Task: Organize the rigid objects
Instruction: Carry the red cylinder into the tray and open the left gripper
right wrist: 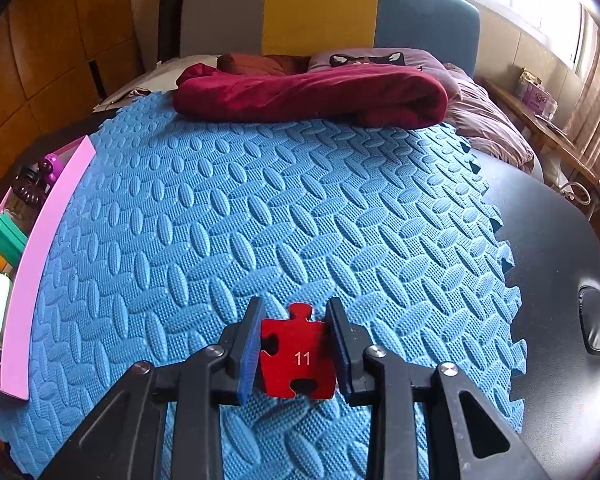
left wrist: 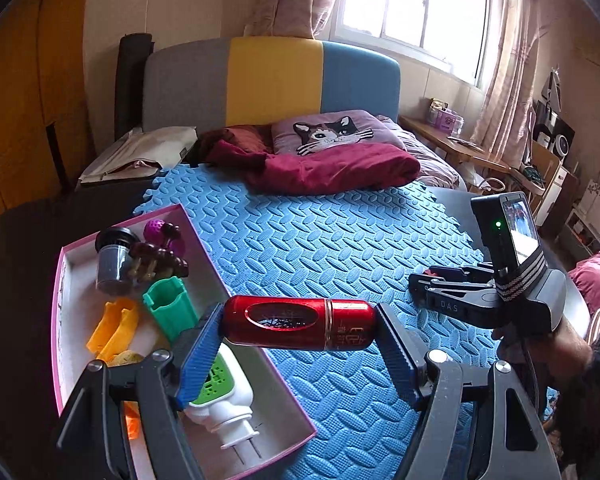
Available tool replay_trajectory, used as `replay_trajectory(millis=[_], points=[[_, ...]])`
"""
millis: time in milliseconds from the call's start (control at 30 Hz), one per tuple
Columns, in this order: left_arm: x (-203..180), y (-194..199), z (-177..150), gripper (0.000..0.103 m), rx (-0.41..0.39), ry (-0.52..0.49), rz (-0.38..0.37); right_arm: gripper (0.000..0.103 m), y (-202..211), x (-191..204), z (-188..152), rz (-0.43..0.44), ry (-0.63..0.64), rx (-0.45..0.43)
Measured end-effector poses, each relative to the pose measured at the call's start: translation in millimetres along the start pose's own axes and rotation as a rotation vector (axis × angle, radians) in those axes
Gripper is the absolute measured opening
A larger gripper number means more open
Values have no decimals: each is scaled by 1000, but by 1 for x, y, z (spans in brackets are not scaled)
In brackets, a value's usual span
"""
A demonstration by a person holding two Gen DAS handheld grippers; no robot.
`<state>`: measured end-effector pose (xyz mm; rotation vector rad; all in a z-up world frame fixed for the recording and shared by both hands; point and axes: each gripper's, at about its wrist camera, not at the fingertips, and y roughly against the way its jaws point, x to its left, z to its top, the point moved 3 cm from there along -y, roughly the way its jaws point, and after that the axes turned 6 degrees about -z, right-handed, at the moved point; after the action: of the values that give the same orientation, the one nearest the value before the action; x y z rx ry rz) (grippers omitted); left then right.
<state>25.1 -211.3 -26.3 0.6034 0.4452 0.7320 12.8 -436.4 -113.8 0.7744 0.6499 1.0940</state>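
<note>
Here the left tongs are gripping a red metallic cylinder end to end, its long axis lying crosswise between the two blue pads, which are pressing on its rounded ends. The cylinder has an oval window in its side and gold lettering near its right end, and it is hanging just above the right wall of a pink-rimmed box — partly over the box, partly over the blue foam mat.

Inside the box, at the far end, a grey cup with a black lid is sitting beside some dark brown and purple beaded pieces. Nearer are a green plastic holder, an orange plastic piece and, nearest, a white plug-in device with a green face, its prongs pointing toward the camera.

The right tongs are standing narrow, clamped on a red jigsaw piece marked 11 — the pads are pressing on its left and right edges, and it is sitting low over the near part of the mat. From the left camera the right tongs are showing at the right over the mat, with a person's hand behind them.

The mat is covering most of a dark bench; beyond it a bed with a maroon blanket is lying.
</note>
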Motion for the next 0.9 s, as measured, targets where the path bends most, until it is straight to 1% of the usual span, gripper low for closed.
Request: replay_trajectory(millis=[367,467,600,667,733,833,900], points=[[31,19,-3,75,-25,46,38,31,1,4,-3,-28,32,-42],[47,26,-5,75,-31,71,56,31,2,7,-4,-45,50,-53],[81,37,-10,75,-41,131,100,31,3,10,-4,-60,65,-62],[105,44,-12,75,-45,184,116,31,3,11,-4,-68,70,-63],[133,49,-14,75,-48,235,152,31,3,11,-4,-73,73,-63],[168,50,-16,75,-26,287,169,31,3,11,-4,-76,76,-62],[184,46,-16,75,-12,315,182,31,3,12,-4,-76,76,-62]])
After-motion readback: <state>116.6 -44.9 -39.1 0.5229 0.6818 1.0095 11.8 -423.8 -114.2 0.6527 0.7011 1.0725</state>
